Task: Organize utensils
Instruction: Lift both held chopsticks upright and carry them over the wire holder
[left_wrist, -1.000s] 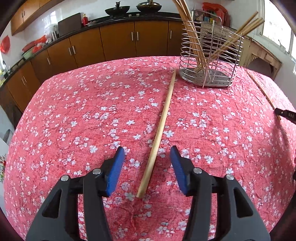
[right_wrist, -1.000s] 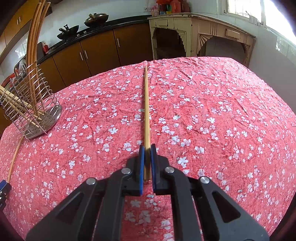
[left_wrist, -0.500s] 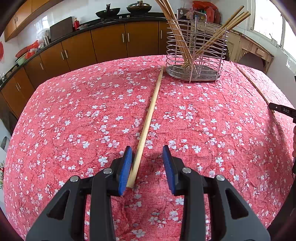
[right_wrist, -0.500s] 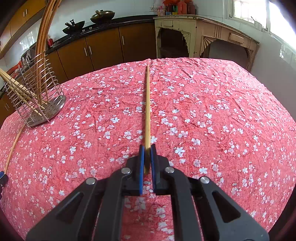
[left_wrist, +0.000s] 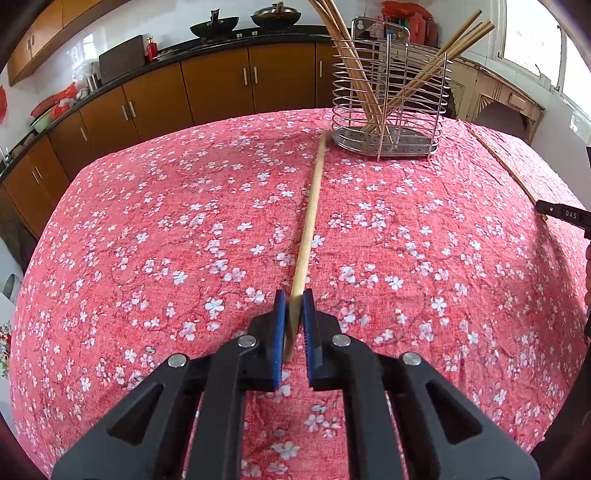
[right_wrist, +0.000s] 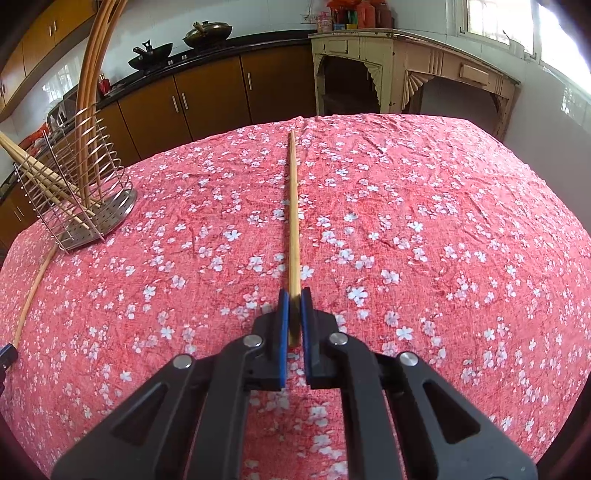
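A: Now, jaw state? Chopstick locations?

B: The left gripper (left_wrist: 293, 325) has just been closed on one chopstick (left_wrist: 308, 225) lying on the tablecloth (left_wrist: 147, 240); the right gripper (right_wrist: 294, 321) is clamped on another chopstick (right_wrist: 293, 221).

A: Handling?

B: Light, stiff, probably slippery; each is gripped near its end.

The counter's cloth (left_wrist: 184, 221) was red, scattered with small white blossoms. The chopsticks (left_wrist: 308, 221) were pale tan wood, the wire holder (left_wrist: 388, 110) silvery steel. Each hand-held gripper (right_wrist: 293, 314) was black with blue pads (right_wrist: 283, 332). Cabinets (left_wrist: 221, 85) looked orange-brown, possibly wood.
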